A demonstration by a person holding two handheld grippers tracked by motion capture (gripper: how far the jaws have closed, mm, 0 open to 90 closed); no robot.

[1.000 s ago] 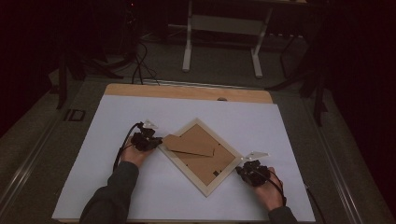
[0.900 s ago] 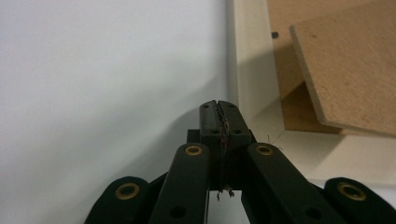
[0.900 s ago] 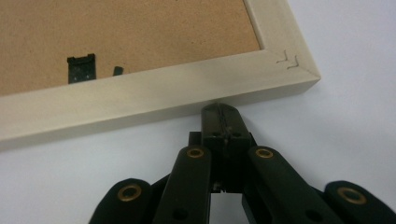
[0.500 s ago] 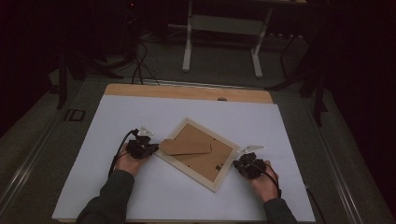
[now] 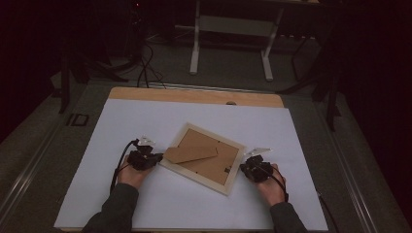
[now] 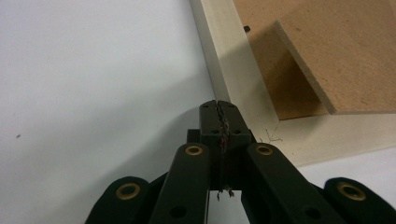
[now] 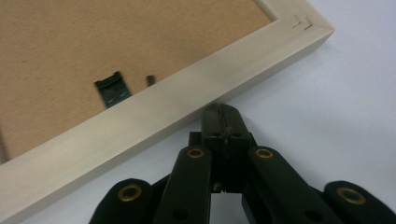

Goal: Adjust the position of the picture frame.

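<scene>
A pale wooden picture frame (image 5: 193,172) lies face down on the white table sheet (image 5: 145,121), its brown backing board up and its stand flap (image 5: 190,154) sticking out toward the left. My left gripper (image 5: 154,158) is shut with nothing between its jaws, tips against the frame's left corner (image 6: 243,112). My right gripper (image 5: 244,170) is shut and empty too, its tips pressed against the frame's right edge (image 7: 154,116). A black turn clip (image 7: 111,89) sits on the backing near that edge. In the gripper views the left gripper (image 6: 219,112) and the right gripper (image 7: 220,114) each meet the wood.
The white sheet covers a wooden table whose bare strip (image 5: 194,96) shows at the far edge. Beyond it stand a white table leg frame (image 5: 228,39) and cables (image 5: 143,63) on the dark floor. A metal rail (image 5: 29,165) runs along the table's left side.
The frame has turned clockwise and lies flatter across the table. Both hands moved with it, the left one toward me and the right one away from me.
</scene>
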